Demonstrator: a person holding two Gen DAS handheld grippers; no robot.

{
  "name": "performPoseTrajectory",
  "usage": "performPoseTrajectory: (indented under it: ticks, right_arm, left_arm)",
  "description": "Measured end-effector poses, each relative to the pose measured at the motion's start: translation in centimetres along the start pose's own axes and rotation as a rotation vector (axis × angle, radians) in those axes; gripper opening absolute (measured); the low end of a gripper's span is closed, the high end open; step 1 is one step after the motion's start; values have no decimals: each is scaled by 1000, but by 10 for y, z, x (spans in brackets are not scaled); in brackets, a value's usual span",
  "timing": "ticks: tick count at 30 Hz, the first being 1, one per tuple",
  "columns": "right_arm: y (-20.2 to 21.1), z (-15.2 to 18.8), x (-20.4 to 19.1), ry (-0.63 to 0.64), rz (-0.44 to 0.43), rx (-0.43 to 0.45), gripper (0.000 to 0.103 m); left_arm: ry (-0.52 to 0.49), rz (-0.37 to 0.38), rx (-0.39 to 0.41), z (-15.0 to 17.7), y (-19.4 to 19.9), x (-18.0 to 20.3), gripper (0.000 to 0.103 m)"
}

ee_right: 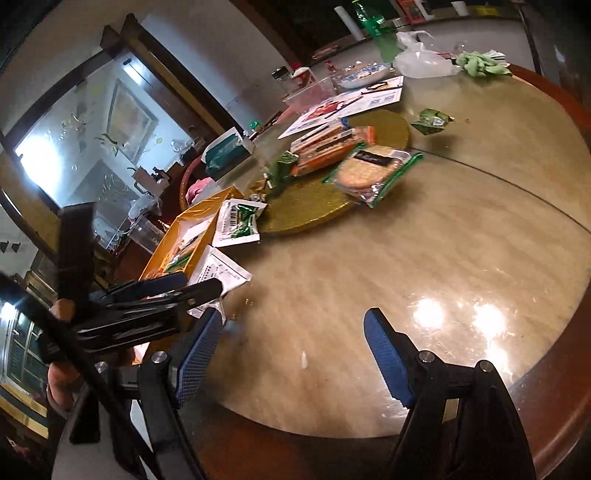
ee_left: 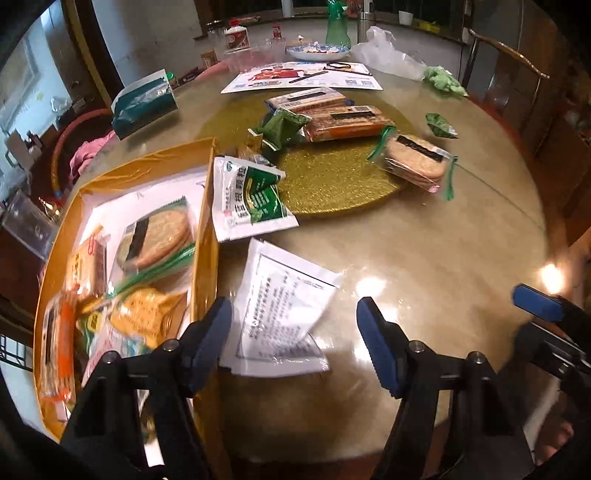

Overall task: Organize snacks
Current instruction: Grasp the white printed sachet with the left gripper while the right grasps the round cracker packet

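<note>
A yellow box point(ee_left: 205, 236) at the left holds a round cracker pack point(ee_left: 155, 236) and several other snacks. A white printed packet point(ee_left: 280, 306) lies on the table beside the box wall, between the fingers of my left gripper point(ee_left: 295, 347), which is open; its pads do not press the packet. A green-and-white sachet point(ee_left: 251, 195) leans on the box. On the gold turntable point(ee_left: 332, 181) lie a cracker pack point(ee_left: 413, 162), long biscuit packs point(ee_left: 347, 123) and a green packet point(ee_left: 284, 125). My right gripper point(ee_right: 293, 358) hangs open and empty over the bare table point(ee_right: 406, 258), right of the left gripper point(ee_right: 166, 291).
A teal tissue box point(ee_left: 144, 103), a printed flyer point(ee_left: 303, 75), a plate point(ee_left: 317, 50), a green bottle point(ee_left: 337, 26), a plastic bag point(ee_left: 388, 51) and a green cloth point(ee_left: 443, 79) stand at the far side. A loose green wrapper point(ee_left: 441, 125) lies right of the turntable.
</note>
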State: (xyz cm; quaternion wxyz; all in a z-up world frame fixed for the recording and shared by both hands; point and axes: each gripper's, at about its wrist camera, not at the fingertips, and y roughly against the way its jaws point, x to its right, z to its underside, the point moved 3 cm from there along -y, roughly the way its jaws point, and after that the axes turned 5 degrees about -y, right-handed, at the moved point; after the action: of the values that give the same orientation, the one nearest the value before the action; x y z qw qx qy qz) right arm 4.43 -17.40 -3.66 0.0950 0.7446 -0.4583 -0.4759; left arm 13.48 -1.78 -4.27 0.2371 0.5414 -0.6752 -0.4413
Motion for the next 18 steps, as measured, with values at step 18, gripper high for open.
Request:
performPoseTrajectory:
  ticks: [18]
  right_arm:
    - [-10,-9,14,-17,19,-24,79]
  left_arm:
    - [126,138,-54,29,-11,1,36]
